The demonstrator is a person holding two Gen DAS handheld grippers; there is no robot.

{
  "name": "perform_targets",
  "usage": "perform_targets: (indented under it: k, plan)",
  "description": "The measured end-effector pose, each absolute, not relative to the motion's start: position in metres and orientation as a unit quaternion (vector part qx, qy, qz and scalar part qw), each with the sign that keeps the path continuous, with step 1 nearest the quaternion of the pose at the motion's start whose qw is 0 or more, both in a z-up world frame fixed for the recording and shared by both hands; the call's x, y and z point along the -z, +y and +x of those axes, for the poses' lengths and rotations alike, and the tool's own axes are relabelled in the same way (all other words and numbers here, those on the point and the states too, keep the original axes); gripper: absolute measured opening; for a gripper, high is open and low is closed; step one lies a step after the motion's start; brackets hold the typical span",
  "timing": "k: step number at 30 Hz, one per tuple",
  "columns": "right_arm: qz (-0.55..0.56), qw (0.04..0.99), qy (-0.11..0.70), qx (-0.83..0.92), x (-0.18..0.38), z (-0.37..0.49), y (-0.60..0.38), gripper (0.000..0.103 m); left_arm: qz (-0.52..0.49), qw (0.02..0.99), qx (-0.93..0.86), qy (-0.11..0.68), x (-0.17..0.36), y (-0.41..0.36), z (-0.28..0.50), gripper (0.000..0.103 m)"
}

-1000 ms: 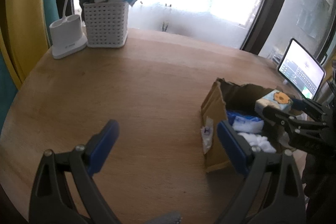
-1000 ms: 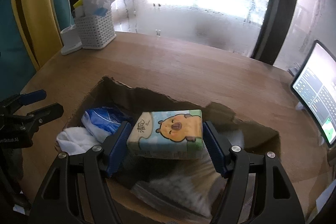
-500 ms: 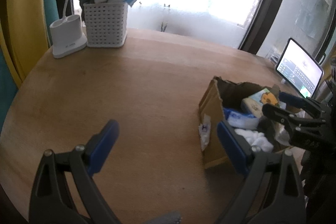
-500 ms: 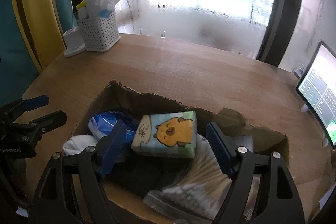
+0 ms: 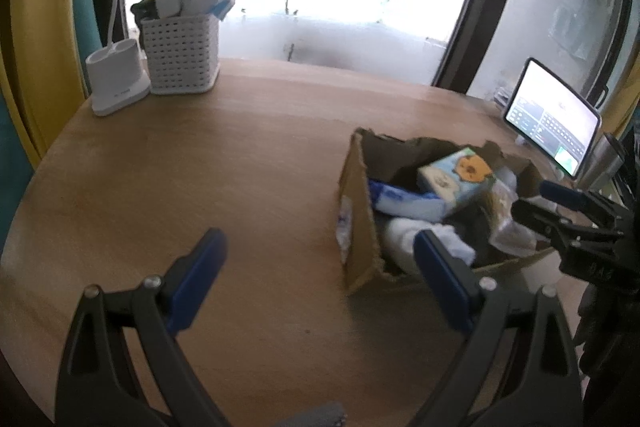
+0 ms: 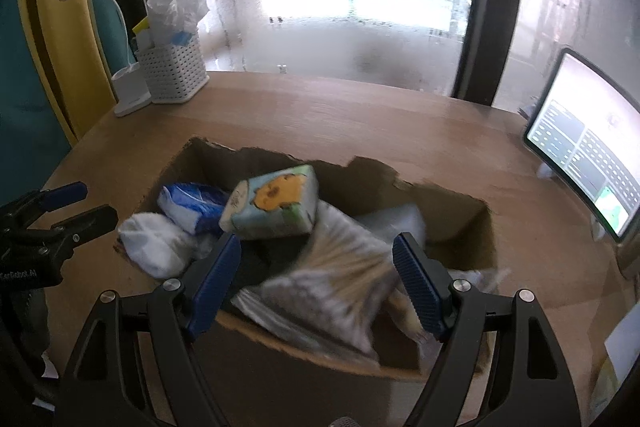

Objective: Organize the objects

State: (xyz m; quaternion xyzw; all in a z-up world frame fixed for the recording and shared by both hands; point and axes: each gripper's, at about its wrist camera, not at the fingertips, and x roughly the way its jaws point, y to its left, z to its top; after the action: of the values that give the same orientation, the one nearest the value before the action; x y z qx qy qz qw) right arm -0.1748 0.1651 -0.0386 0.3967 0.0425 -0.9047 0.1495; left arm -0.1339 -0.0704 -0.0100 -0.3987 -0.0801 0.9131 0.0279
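2 tools (image 5: 320, 275) (image 6: 316, 279) gape apart; 1 tissue pack (image 6: 274, 203) lies in 1 cardboard box (image 6: 452, 211).

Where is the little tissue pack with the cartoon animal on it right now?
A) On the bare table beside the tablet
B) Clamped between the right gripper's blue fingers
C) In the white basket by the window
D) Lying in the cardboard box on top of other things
D: the tissue pack lies inside the cardboard box atop other items, and the right gripper is open, not touching it.

One cardboard box (image 6: 452, 215), one tissue pack (image 6: 276, 205), one white basket (image 5: 182, 53), one tablet (image 5: 552, 117), two grippers.
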Motion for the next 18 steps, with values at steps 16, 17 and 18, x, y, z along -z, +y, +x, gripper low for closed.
perform_targets:
  k: [16, 17, 18]
  plan:
    - [0.389, 0.129, 0.015, 0.912, 0.037, -0.144, 0.212, 0.081, -0.399, 0.041, -0.914, -0.056, 0.003, -0.03, -0.118, 0.096]
    - [0.389, 0.128, 0.013, 0.912, 0.038, -0.142, 0.215, 0.081, -0.4, 0.041, -0.914, -0.055, 0.003, -0.028, -0.118, 0.096]
    - [0.39, 0.127, 0.012, 0.912, 0.039, -0.141, 0.217, 0.081, -0.4, 0.042, -0.914, -0.054, 0.003, -0.025, -0.117, 0.096]
